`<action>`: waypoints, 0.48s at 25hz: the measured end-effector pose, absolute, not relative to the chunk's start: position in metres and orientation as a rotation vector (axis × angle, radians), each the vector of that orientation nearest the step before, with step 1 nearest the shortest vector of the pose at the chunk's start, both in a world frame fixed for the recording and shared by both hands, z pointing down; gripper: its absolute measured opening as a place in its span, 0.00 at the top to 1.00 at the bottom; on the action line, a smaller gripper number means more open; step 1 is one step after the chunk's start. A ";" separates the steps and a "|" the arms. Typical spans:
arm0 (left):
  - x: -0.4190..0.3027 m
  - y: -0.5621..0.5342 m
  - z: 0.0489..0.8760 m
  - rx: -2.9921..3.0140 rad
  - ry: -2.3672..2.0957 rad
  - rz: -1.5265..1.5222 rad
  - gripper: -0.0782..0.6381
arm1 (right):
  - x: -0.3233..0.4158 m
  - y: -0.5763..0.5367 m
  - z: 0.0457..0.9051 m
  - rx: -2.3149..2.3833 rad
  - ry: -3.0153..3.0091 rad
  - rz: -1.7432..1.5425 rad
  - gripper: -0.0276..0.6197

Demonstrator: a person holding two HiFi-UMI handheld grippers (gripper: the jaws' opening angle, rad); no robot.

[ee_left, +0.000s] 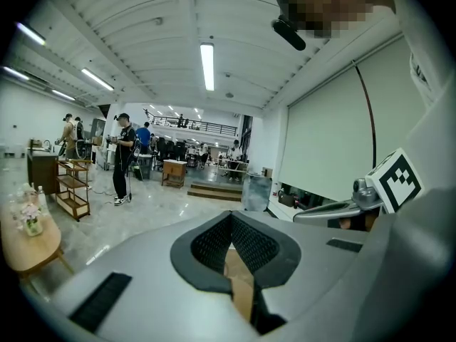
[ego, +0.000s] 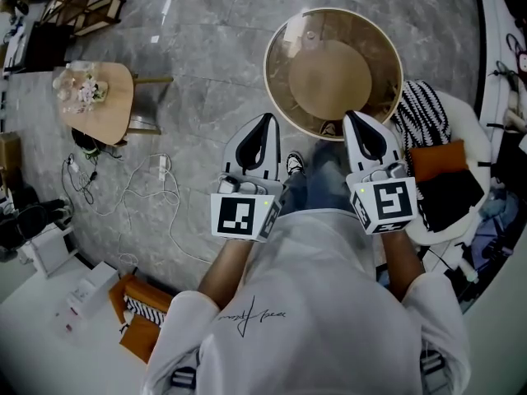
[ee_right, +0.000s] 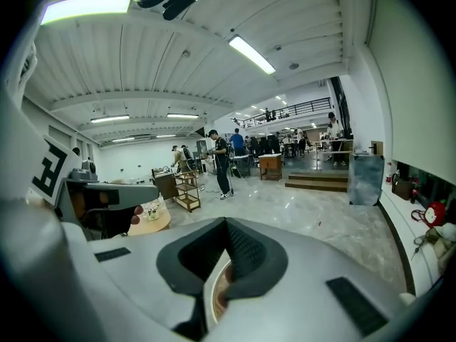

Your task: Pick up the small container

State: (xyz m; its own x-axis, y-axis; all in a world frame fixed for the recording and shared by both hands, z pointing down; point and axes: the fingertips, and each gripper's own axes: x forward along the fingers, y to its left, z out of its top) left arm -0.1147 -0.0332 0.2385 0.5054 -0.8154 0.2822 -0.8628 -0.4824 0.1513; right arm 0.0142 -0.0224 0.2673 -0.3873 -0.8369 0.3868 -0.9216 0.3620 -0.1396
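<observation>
I see no small container that I can pick out in any view. A round wooden table with a glass top [ego: 280, 35] stands just ahead of me. My left gripper [ego: 267, 119] hangs beside its near left rim, jaws shut and empty. My right gripper [ego: 352, 115] reaches over the near rim, also shut with nothing in it. In the left gripper view the left gripper [ee_left: 229, 218] has its dark pads meeting at the tip, with brown table showing below. In the right gripper view the right gripper [ee_right: 226, 224] is likewise closed, with the table's rim [ee_right: 212, 296] showing through the slit.
A small wooden side table [ego: 111, 109] with flowers stands at the left, with cables [ego: 152, 189] trailing over the marble floor. A white chair with a striped cushion [ego: 428, 115] and an orange pad [ego: 436, 159] is at the right. A person [ee_left: 122, 159] stands far off in the hall.
</observation>
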 end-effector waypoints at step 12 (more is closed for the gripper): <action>-0.108 -0.049 0.263 2.433 -1.426 0.294 0.87 | 0.020 -0.044 0.287 1.538 -2.388 0.505 0.93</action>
